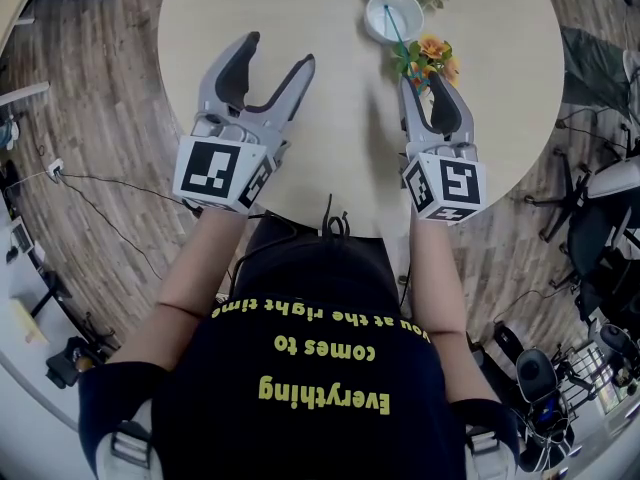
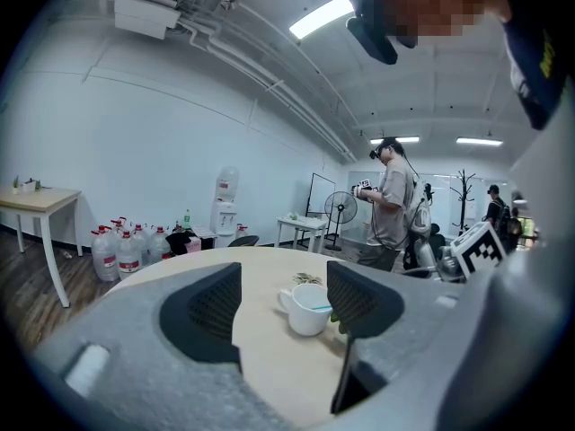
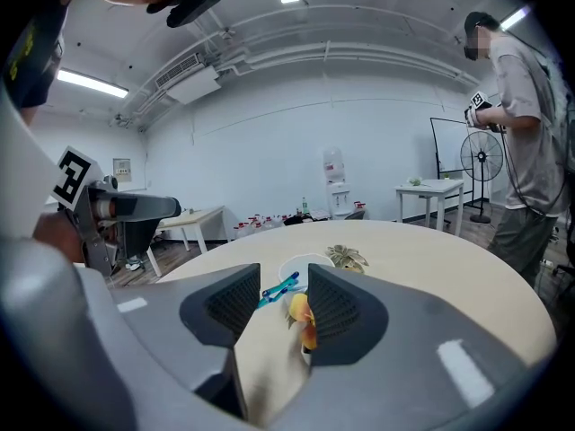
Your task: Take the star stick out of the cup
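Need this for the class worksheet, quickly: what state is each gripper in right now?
Left gripper: open, empty.
Right gripper: open, stick near its tips, not gripped.

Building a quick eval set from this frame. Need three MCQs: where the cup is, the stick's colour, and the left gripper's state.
1. Where does the white cup stand?
A) on the round table, beyond the right gripper
B) on the floor
C) on a chair

2. What colour is the star stick in the cup?
A) red
B) teal-blue
C) black

3. How is the left gripper set?
A) fingers apart, holding nothing
B) shut on the cup
C) shut on the stick

Answers:
1. A: the head view shows the cup on the tabletop, past the right gripper's tips.
2. B: the stick shows teal-blue in the right gripper view.
3. A: there is a wide gap between the fingers, and the cup stands well beyond them.
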Demonstrator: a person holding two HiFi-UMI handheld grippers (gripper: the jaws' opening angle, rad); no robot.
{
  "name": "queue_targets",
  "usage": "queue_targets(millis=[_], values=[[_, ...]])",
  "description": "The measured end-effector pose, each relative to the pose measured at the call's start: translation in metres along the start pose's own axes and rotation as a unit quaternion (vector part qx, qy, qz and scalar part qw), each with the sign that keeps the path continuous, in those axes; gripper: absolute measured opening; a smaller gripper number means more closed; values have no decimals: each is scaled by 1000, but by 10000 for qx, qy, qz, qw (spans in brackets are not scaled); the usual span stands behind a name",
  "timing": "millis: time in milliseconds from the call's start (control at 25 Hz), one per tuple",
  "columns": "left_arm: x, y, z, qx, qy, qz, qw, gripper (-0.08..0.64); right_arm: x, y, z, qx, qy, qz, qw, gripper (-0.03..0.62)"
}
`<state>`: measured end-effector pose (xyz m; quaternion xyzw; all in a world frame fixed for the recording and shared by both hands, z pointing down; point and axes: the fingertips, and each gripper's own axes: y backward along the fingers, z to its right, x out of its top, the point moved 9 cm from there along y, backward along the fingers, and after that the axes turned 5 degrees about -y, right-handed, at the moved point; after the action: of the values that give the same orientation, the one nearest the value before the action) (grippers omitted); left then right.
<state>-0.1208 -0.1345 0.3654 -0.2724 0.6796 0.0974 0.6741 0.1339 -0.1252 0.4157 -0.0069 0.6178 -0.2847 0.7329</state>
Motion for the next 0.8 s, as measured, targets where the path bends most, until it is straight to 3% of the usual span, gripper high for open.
queue_targets(millis=[800], values=[[-3,7,-7,45,31,-54,10000,299,-5,-6,-3,-204,102,-79,9997,140]])
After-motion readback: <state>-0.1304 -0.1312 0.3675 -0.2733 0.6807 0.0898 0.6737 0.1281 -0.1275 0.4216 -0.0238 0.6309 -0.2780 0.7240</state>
